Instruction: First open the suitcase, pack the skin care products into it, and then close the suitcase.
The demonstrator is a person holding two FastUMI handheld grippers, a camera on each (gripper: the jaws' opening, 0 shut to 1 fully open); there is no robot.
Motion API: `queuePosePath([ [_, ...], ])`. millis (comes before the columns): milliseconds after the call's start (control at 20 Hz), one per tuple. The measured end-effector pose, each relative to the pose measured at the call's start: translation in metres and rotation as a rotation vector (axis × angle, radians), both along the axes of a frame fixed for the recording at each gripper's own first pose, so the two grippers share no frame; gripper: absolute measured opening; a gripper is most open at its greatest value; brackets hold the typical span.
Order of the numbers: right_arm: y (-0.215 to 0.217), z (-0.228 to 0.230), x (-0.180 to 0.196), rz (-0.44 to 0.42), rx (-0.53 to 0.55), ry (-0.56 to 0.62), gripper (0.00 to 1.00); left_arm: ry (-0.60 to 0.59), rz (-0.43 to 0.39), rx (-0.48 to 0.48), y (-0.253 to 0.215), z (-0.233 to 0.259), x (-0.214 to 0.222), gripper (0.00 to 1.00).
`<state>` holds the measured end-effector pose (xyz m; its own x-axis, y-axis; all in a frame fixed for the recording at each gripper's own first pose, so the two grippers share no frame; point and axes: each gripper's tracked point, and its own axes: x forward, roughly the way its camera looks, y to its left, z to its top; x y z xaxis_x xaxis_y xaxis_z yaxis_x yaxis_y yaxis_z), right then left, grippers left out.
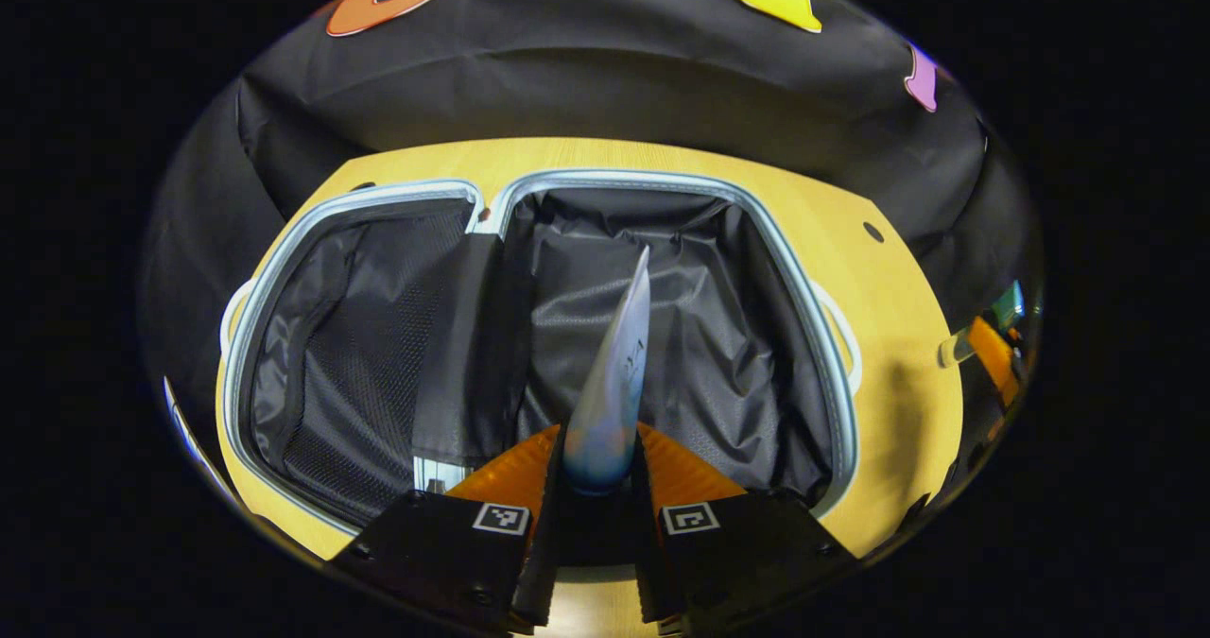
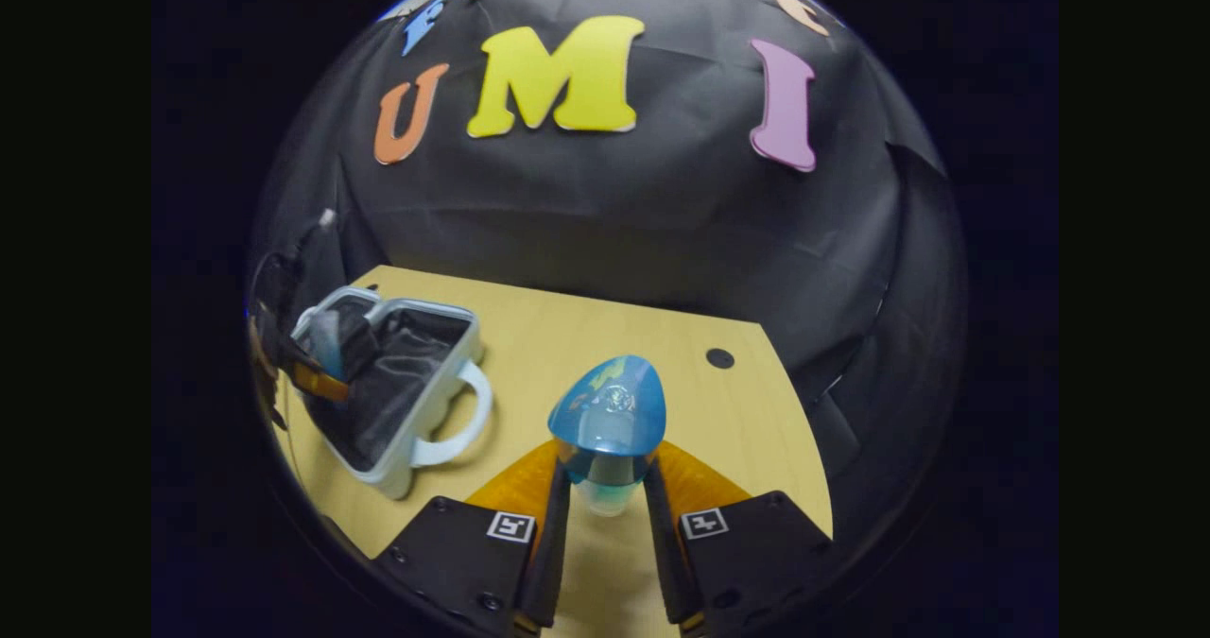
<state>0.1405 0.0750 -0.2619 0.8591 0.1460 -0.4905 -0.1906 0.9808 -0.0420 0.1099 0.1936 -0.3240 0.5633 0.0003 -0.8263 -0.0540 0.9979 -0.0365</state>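
The suitcase [image 1: 832, 373] lies open on the wooden table, its pale blue rim framing two black-lined halves. In the left gripper view my left gripper [image 1: 598, 473] is shut on a pale blue tube [image 1: 619, 364], which points forward over the right half of the case. In the right gripper view my right gripper [image 2: 605, 496] is shut on a blue bottle [image 2: 610, 411] with a clear neck, held above the table to the right of the suitcase [image 2: 416, 402]. The left gripper [image 2: 317, 364] with its tube shows there over the case.
The wooden table [image 2: 586, 336] has a round cable hole [image 2: 719, 358] near its far right edge. The suitcase handle [image 2: 468, 421] sticks out toward my right gripper. Black cloth walls close in behind and beside the table.
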Motion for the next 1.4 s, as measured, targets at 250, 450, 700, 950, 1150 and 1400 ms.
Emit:
queuePosePath([
  [250, 0.049, 0.038, -0.027, 0.009, 0.021, -0.027, 0.39, 0.077, -0.001, -0.008, 0.003, -0.02, 0.002, 0.37],
  [450, 0.07, 0.046, -0.041, -0.001, 0.025, -0.017, 0.39, 0.086, -0.01, 0.021, 0.004, -0.022, 0.007, 0.42],
  [700, 0.092, 0.051, -0.047, 0.002, 0.008, -0.011, 0.39, 0.043, -0.013, -0.018, -0.006, -0.016, 0.009, 0.67],
  [950, 0.14, 0.046, -0.043, 0.088, 0.022, 0.02, 0.39, -0.133, -0.073, -0.055, -0.015, 0.037, 0.001, 0.87],
  [1150, 0.191, 0.012, -0.035, 0.164, 0.039, 0.11, 0.39, -0.307, -0.115, -0.066, 0.002, 0.084, -0.027, 0.89],
  [1400, 0.249, -0.052, -0.035, 0.223, 0.048, 0.274, 0.39, -0.482, -0.038, 0.013, 0.077, 0.114, -0.07, 0.97],
])
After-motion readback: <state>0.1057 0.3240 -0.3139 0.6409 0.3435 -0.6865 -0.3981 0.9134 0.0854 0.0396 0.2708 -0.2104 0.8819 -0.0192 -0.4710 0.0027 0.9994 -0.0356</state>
